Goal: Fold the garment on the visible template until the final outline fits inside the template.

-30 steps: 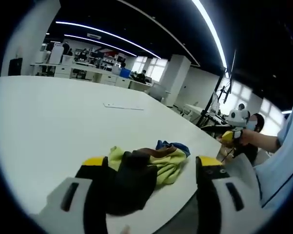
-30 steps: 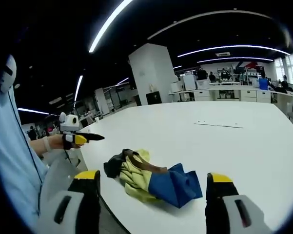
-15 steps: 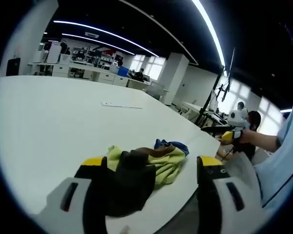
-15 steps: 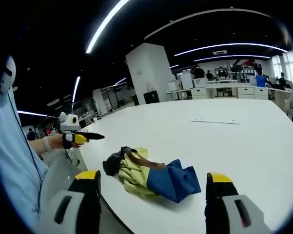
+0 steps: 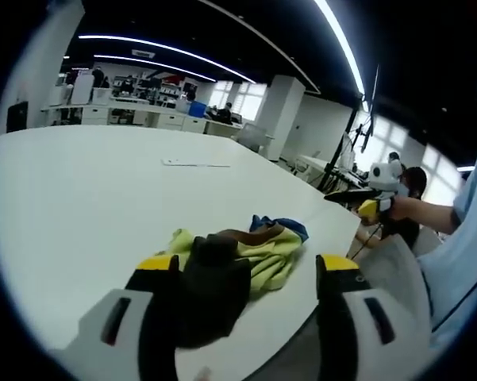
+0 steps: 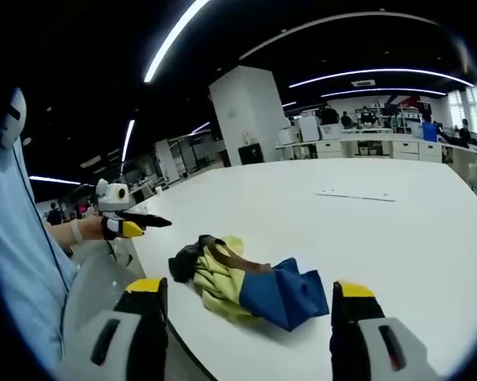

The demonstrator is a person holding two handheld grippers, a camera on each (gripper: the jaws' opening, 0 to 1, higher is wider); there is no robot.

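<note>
Views barely shifted; crumpled garment (image 6: 250,279) still between spread fingers (image 6: 147,287).

The left gripper (image 5: 246,274) with yellow-tipped black fingers is wide open and holds nothing. The right gripper (image 6: 246,298) looks the same, also open. Both are held out in front of the person.

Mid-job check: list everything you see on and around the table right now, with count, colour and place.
garment: 1, yellow-green, blue, black with a brown band, crumpled near the table's near edge
table: 1, white, large
thin strip: 1, pale, flat on the table far beyond the garment
office desks: several, white, background
ceiling light strips: several, white, overhead
left gripper: 1, white with yellow-tipped black jaws, open, garment's black end between the jaws
right gripper: 1, same colours, open, before the garment
sleeve: 1, light blue
</note>
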